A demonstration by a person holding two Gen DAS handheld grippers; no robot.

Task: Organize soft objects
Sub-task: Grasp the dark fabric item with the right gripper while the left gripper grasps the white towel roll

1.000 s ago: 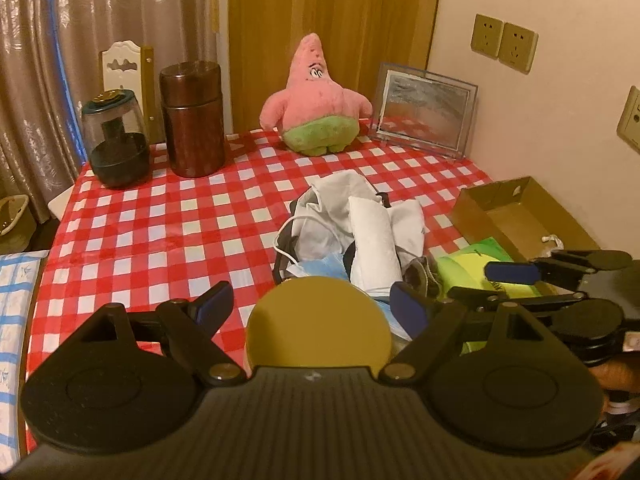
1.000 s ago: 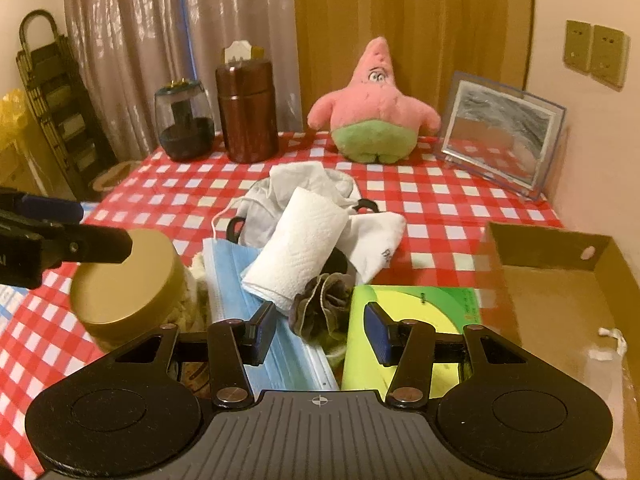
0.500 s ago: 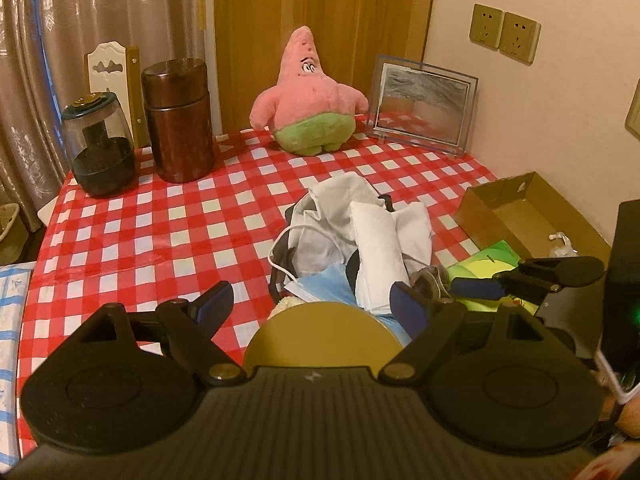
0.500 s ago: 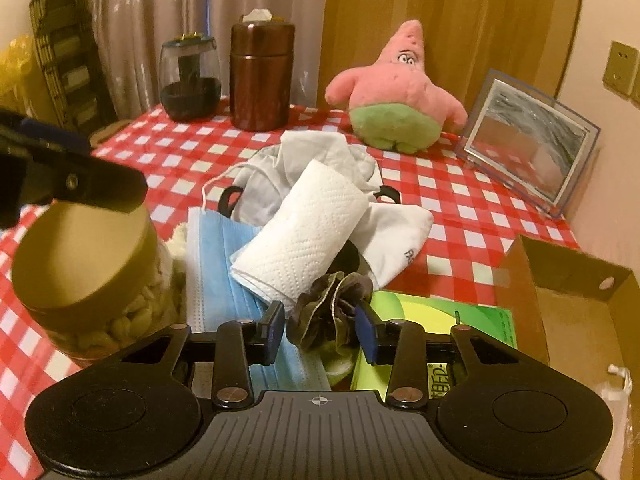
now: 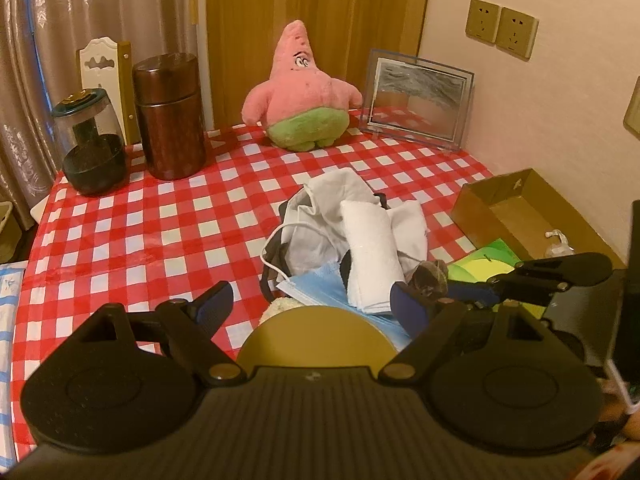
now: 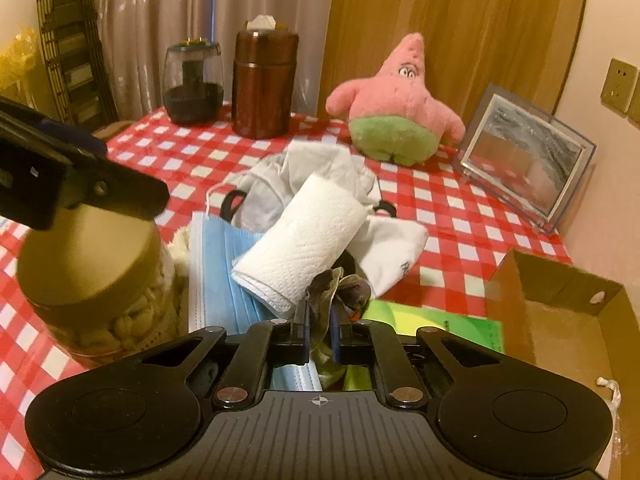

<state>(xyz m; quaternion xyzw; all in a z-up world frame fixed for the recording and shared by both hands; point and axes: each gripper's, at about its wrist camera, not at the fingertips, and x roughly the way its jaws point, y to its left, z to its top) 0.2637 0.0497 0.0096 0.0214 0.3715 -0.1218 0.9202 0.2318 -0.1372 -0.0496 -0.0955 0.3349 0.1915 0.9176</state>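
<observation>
- The right gripper has just been closing, and its fingers now pinch a scrunchie — a dark, ruffled ring of grey-green and purplish cloth, crumpled, its frills standing up above the fingertips.
- The scrunchie lies at the near edge of a heap of soft things on the red-and-white checked counter; part of it sits between the fingers, the rest bunches just beyond them.
- Just past the fingertips and touching the scrunchie is a rolled white towel, embossed and slanting up and away to the right.
- Left of the fingers a blue mask lies flat, partly under the towel.
- Beyond the towel is crumpled white cloth; to the right of it a white sock with dark lettering.
- Right of the fingertips a green-yellow packet lies flat, and further right an open cardboard box.
- The left gripper has its fingers spread wide — they straddle the tan lid of a jar, and whether the pads touch it I cannot tell.
- In the right wrist view that jar shows pale contents through clear walls.
- A pink plush sits upright well beyond both grippers, at the far edge.
</observation>
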